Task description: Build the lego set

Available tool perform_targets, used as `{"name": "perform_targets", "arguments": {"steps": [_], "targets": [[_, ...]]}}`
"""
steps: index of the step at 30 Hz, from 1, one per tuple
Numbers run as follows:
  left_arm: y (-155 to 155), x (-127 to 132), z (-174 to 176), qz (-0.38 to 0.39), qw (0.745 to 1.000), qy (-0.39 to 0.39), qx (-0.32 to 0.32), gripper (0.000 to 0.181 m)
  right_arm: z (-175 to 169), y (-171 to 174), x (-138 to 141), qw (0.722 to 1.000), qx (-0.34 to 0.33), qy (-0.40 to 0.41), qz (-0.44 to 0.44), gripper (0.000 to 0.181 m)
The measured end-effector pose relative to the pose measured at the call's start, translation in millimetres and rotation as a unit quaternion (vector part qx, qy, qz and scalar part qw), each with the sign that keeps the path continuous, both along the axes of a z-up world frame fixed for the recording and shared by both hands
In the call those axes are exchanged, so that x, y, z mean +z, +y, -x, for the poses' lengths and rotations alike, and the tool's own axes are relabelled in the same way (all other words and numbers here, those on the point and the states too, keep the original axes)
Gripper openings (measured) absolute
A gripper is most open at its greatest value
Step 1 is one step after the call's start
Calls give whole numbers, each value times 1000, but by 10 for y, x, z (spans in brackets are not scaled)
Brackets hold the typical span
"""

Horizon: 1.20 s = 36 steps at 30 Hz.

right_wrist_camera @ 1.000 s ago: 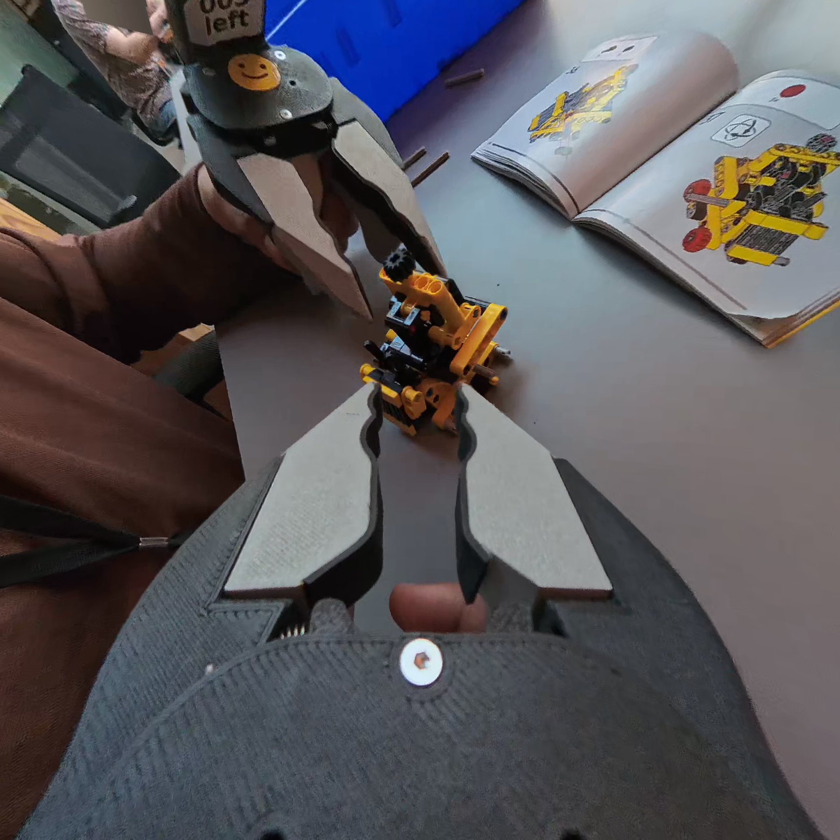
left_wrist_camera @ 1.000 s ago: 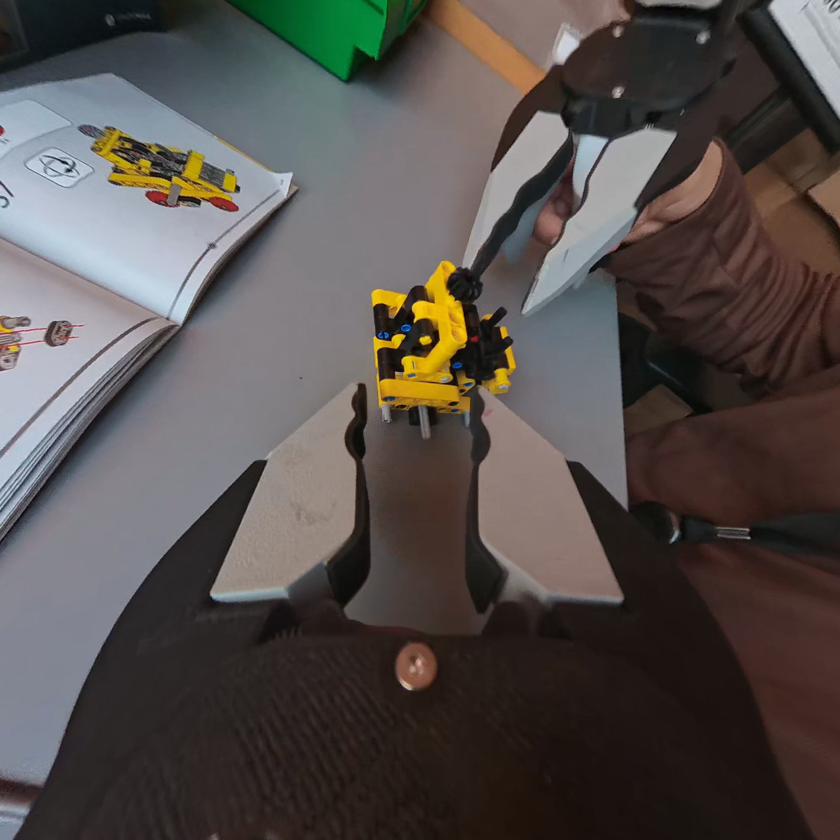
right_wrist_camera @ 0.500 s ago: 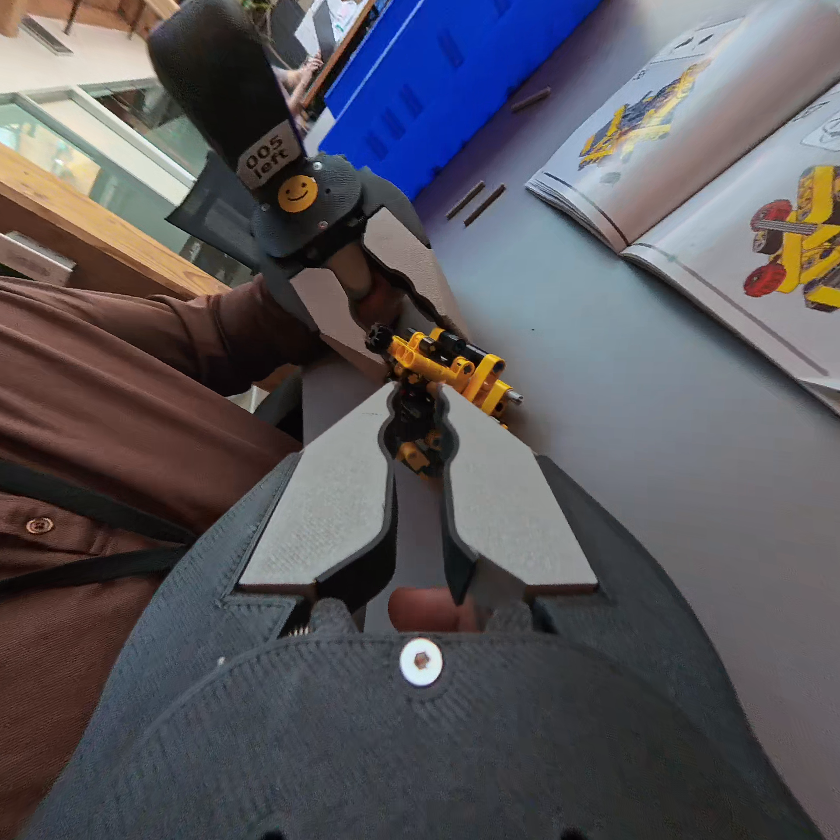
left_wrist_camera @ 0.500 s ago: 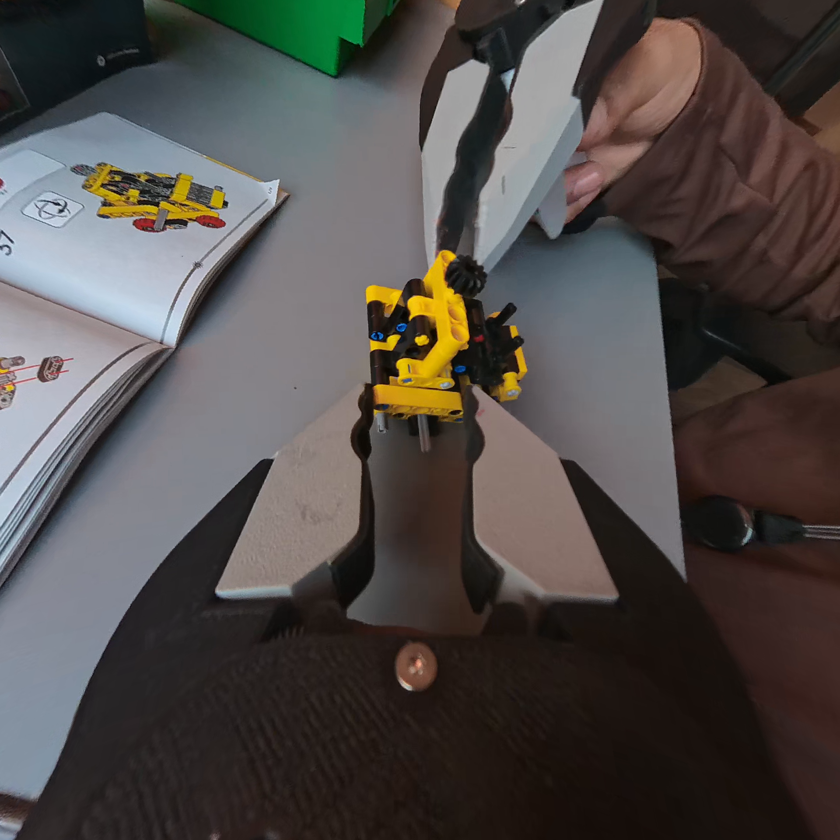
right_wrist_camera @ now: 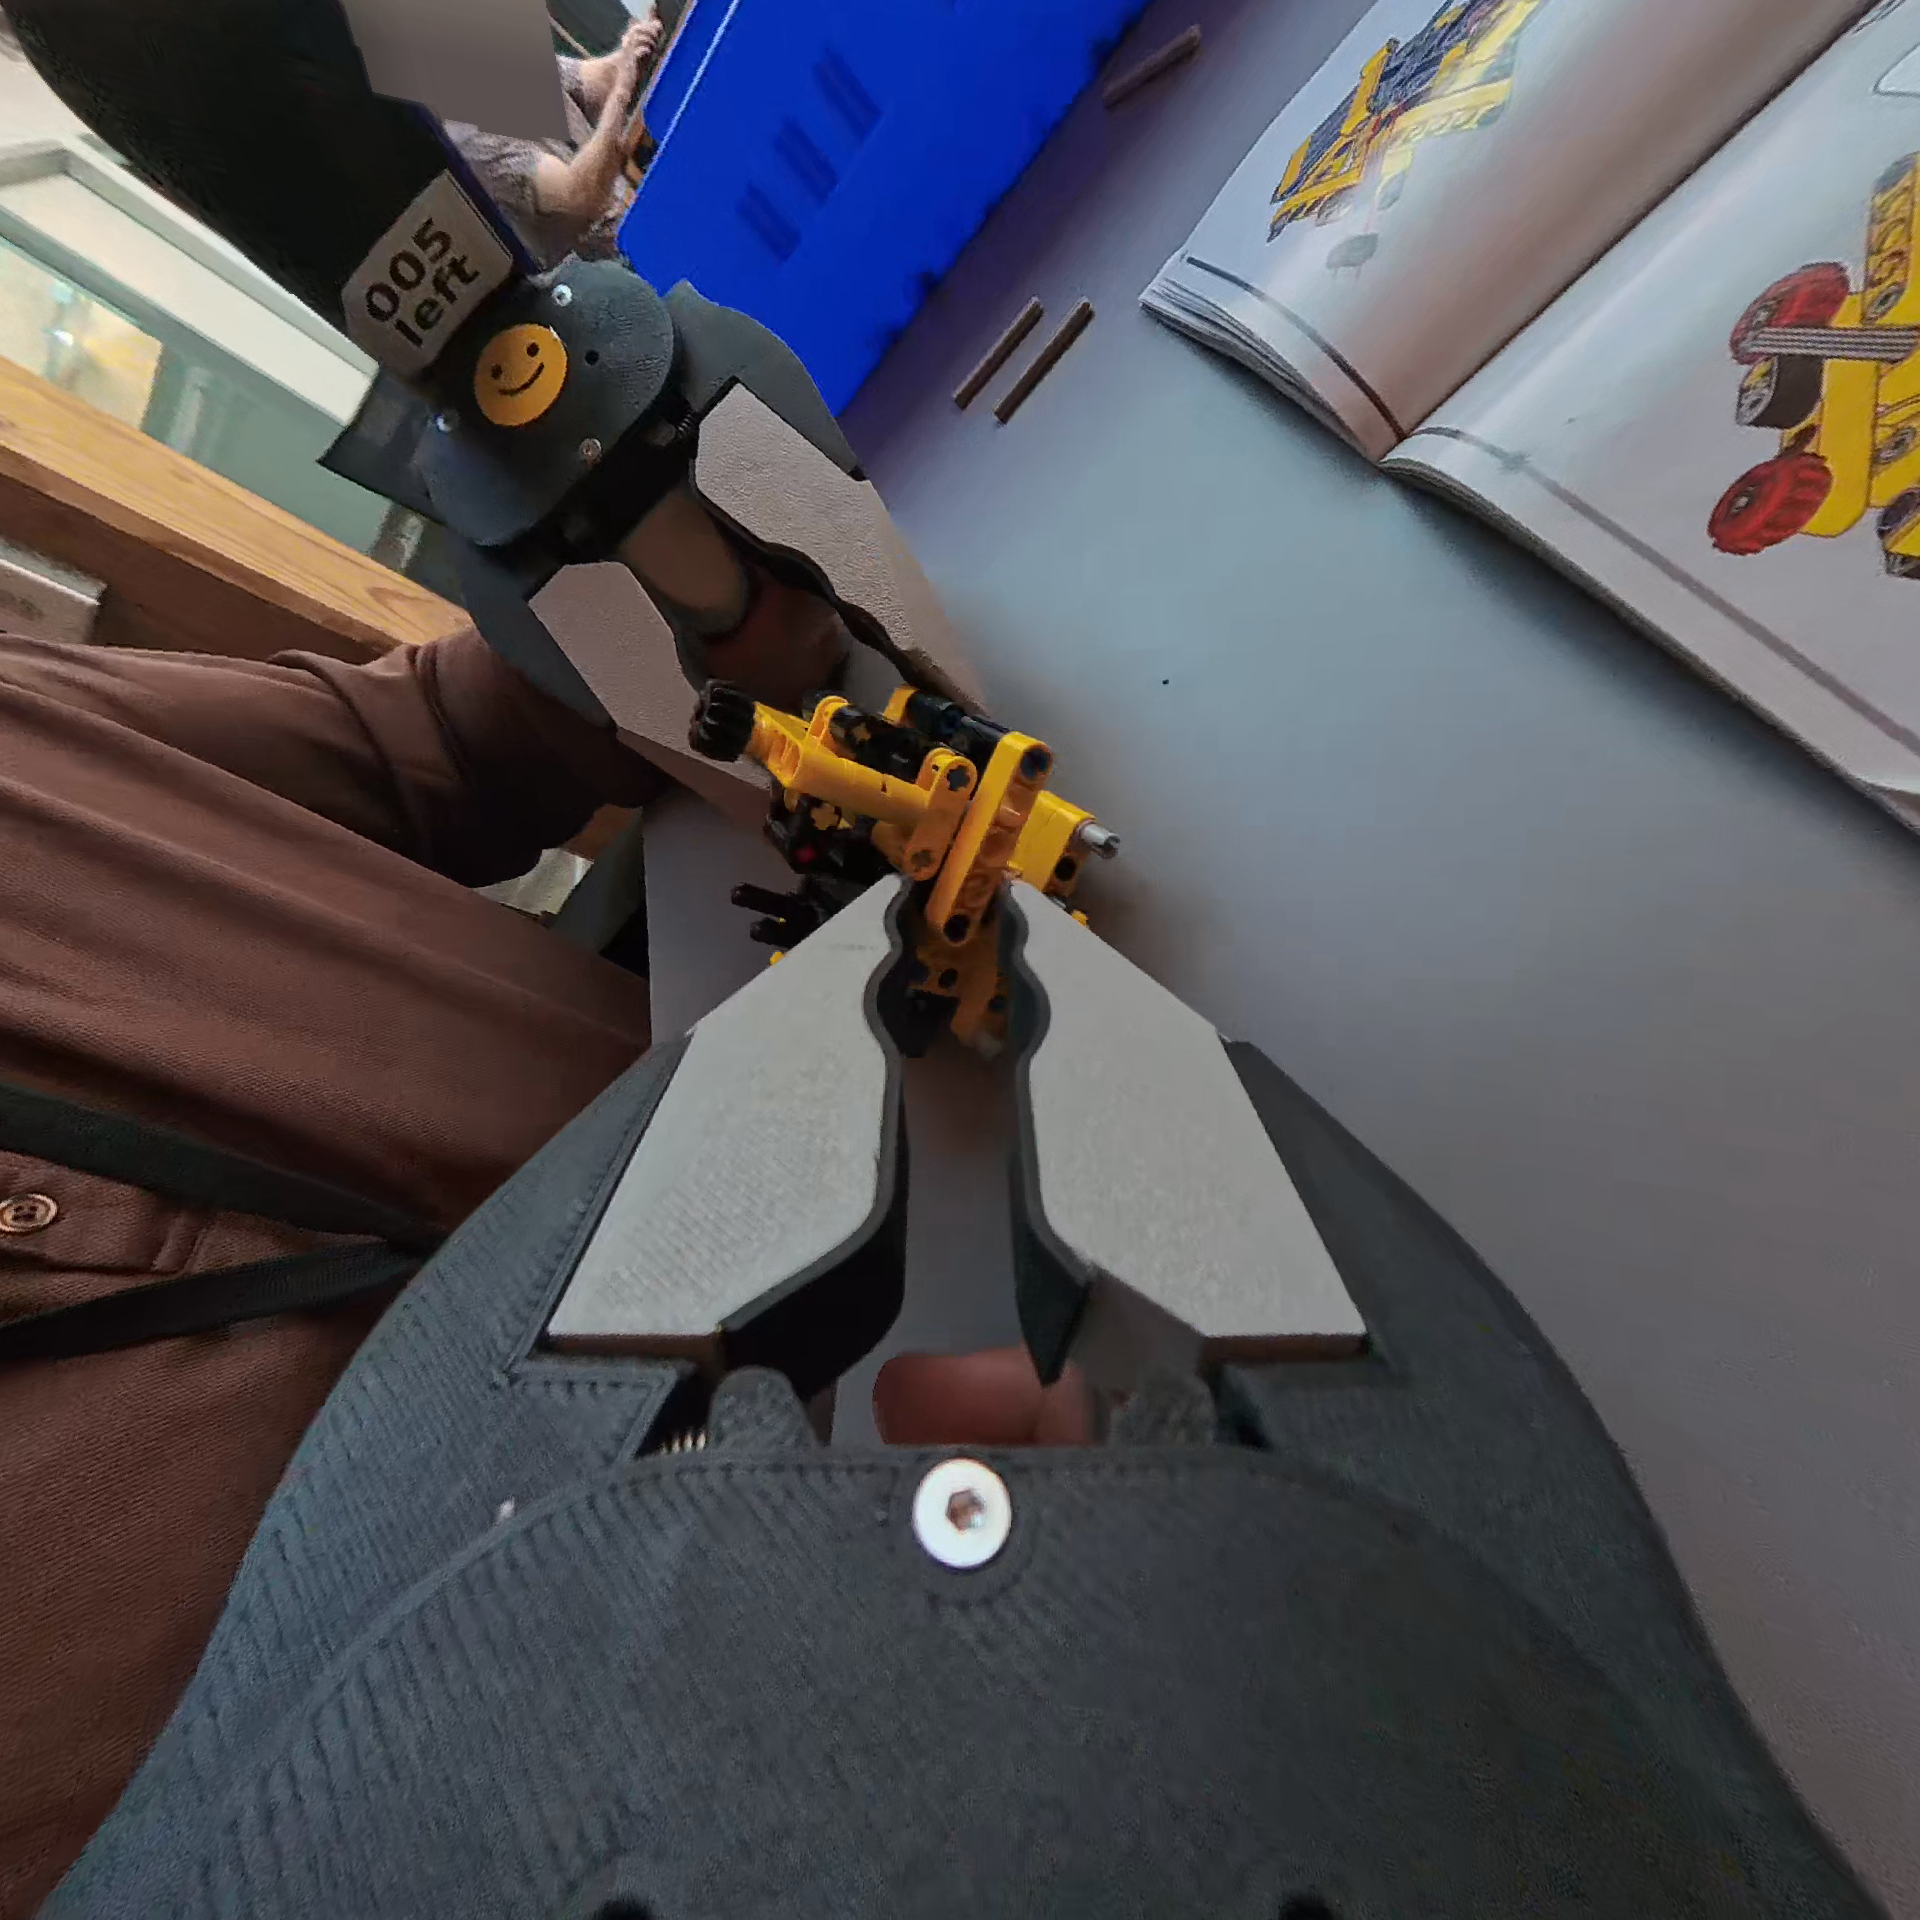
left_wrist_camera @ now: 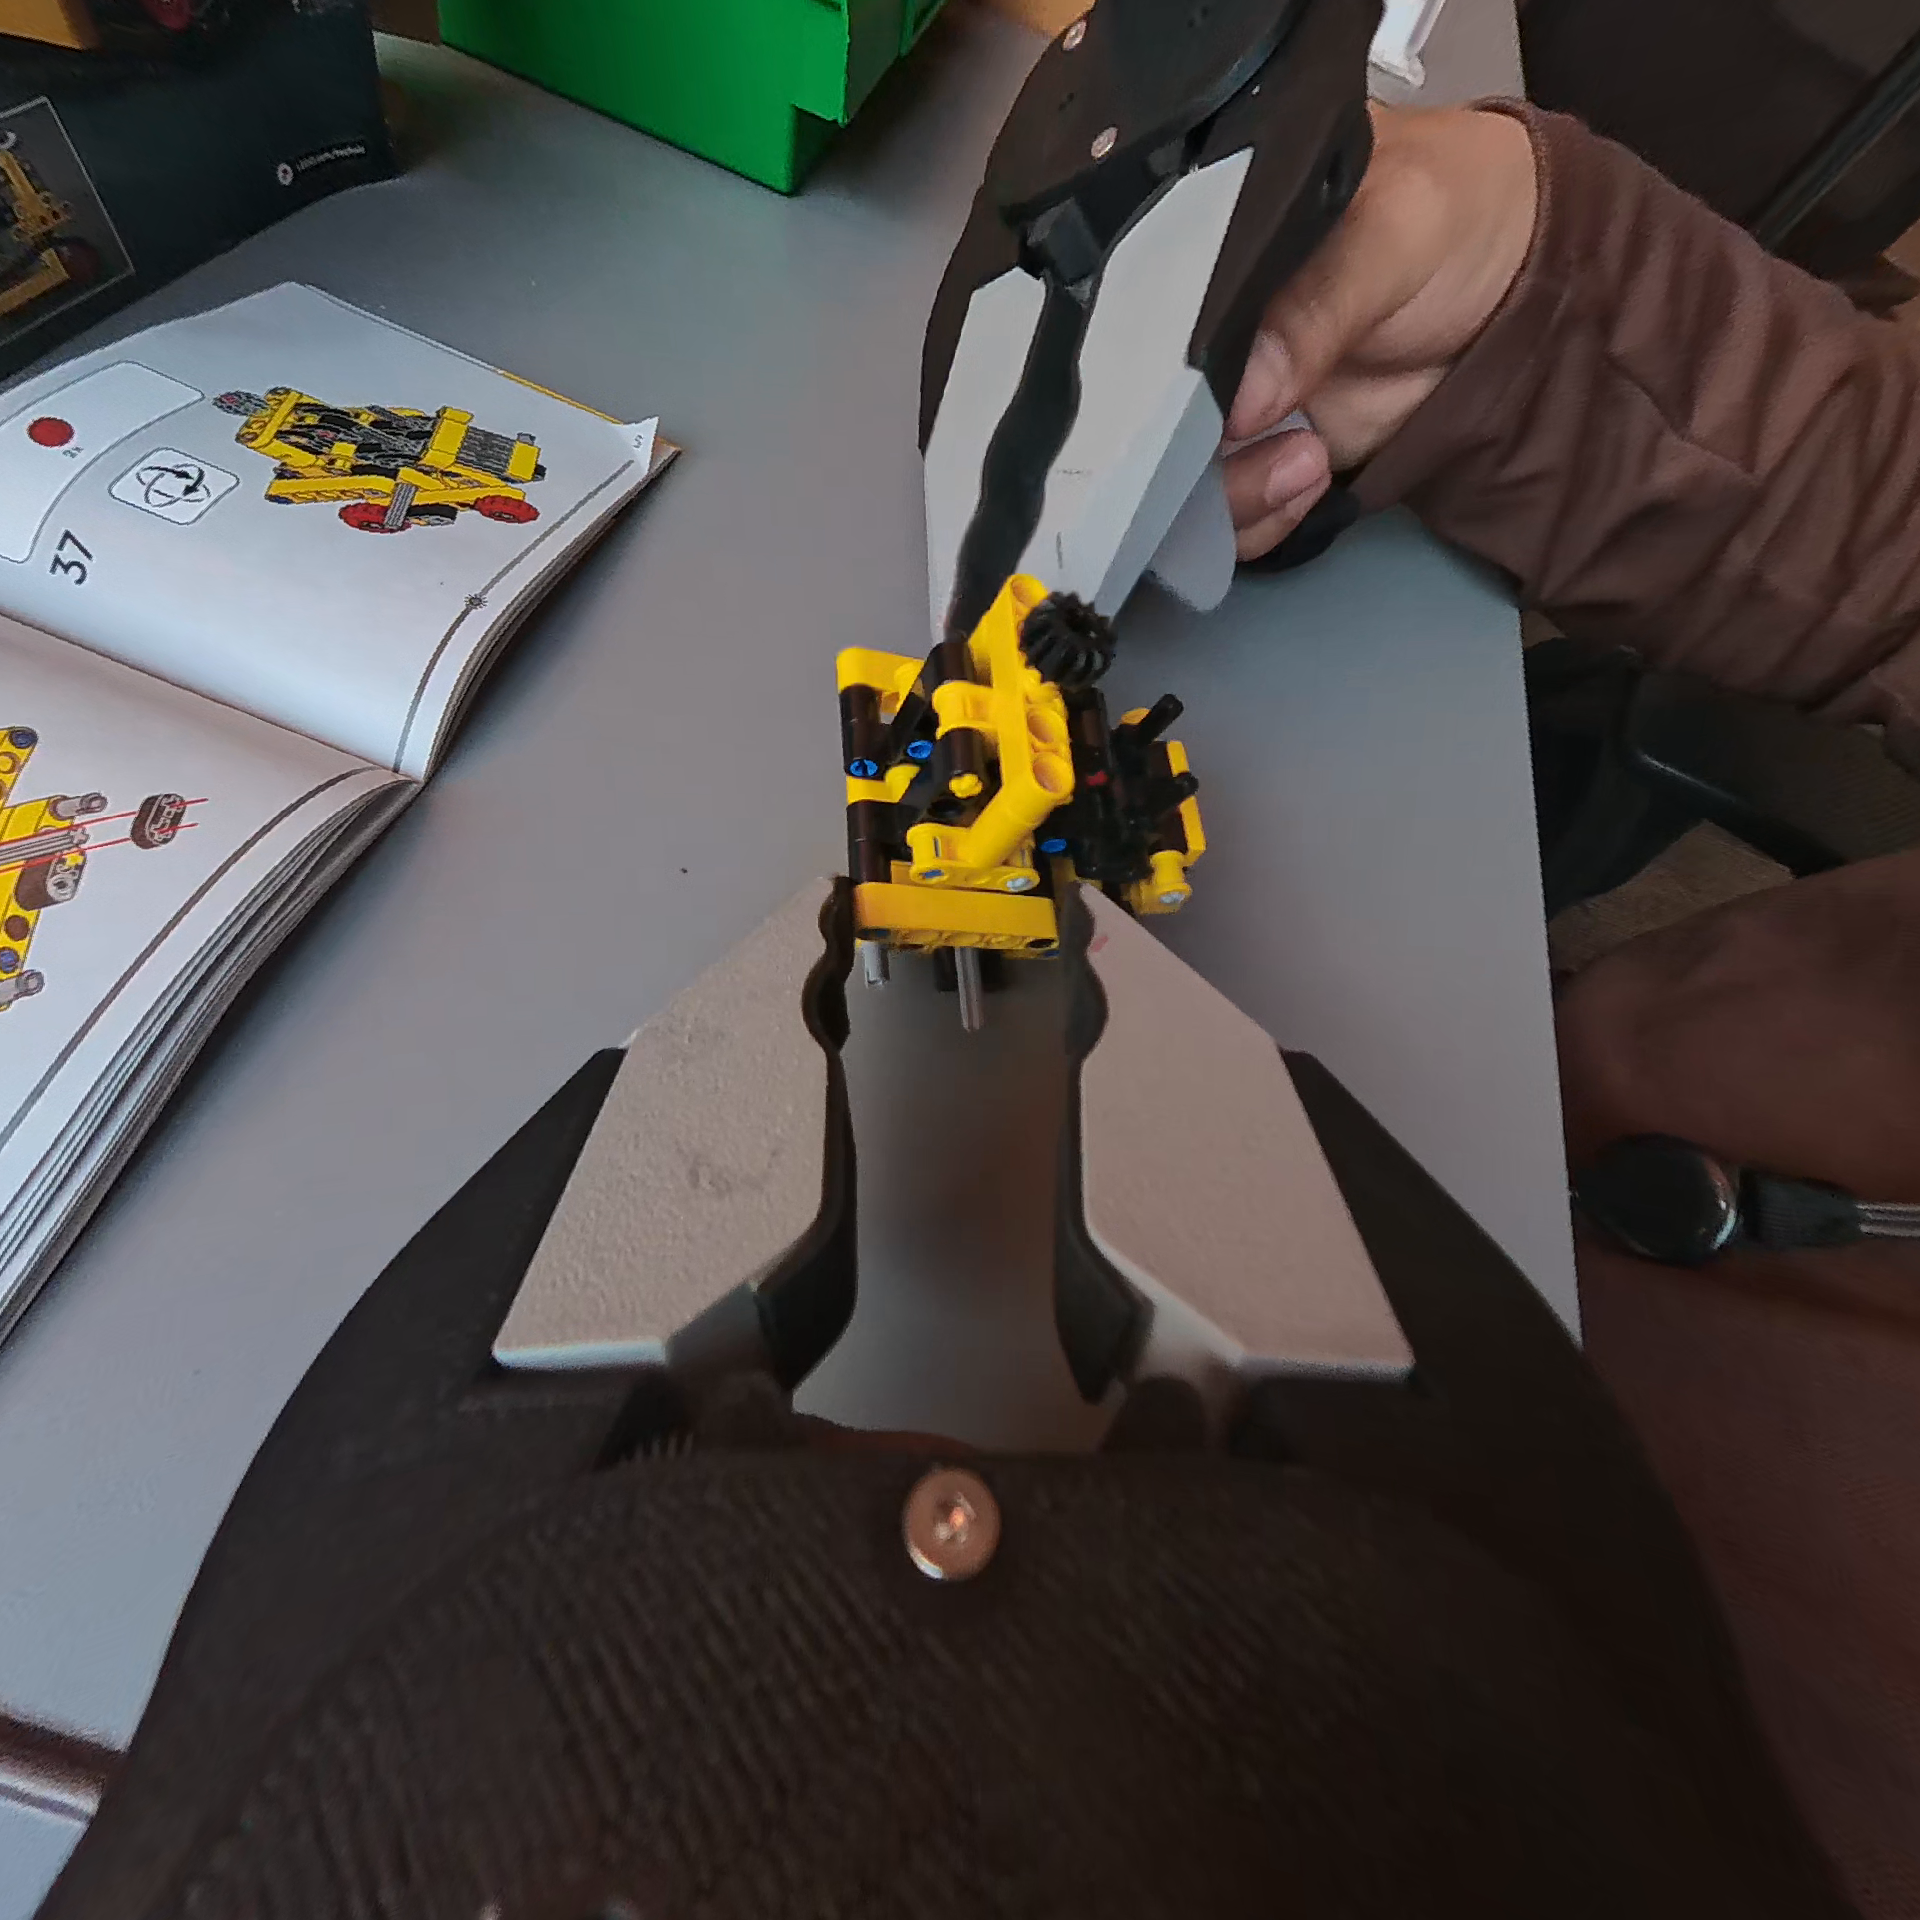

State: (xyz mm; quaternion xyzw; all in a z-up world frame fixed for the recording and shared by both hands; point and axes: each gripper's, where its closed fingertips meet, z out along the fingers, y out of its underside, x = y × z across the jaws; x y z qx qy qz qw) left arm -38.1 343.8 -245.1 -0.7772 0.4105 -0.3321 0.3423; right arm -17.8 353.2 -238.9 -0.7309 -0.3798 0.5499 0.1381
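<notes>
A small yellow and black lego model [left_wrist_camera: 987, 790] sits near the edge of the grey table [left_wrist_camera: 623, 260]. It has a black gear [left_wrist_camera: 1065, 639] at its top end. My left gripper [left_wrist_camera: 958, 909] has its fingertips against both ends of the model's yellow base beam, shut on it. My right gripper [left_wrist_camera: 1018, 603] comes in from the far side, turned on edge. In the right wrist view my right gripper [right_wrist_camera: 951, 914] is shut on a yellow beam of the model [right_wrist_camera: 914, 800]. The left gripper [right_wrist_camera: 852, 738] straddles the far end by the gear [right_wrist_camera: 722, 722].
An open instruction booklet [left_wrist_camera: 312, 582] lies left of the model; it also shows in the right wrist view [right_wrist_camera: 1558, 364]. A green box [left_wrist_camera: 727, 73] and a dark box [left_wrist_camera: 156, 156] stand behind. A blue bin [right_wrist_camera: 831, 156] and two dark rods [right_wrist_camera: 1023, 353] lie nearby. The table edge [left_wrist_camera: 1538, 935] is close. The tips of both grippers are at nearly the same place.
My right gripper has rolled onto its side and closed from open onto the model. My left gripper has moved forward so its tips flank the yellow base beam.
</notes>
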Motion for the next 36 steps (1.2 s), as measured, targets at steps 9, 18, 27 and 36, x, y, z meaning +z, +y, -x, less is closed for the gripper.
{"name": "perform_targets", "arguments": {"steps": [9, 18, 27, 36], "targets": [[-7, 12, 4, -6, 1000, -2, 0, 36, 21, -18, 46, 998, 11, 23, 52, 13], [-93, -25, -15, -13, 1000, 16, -20, 37, 1, 36, 146, 996, 4, -39, -78, 11], [-164, -56, 19, -10, 999, 26, -36, 37, 78, -68, 187, 965, 50, -123, -228, 10], [-338, -143, 91, -12, 996, 59, -66, 40, 174, -156, 210, 926, 84, -176, -322, 10]]}}
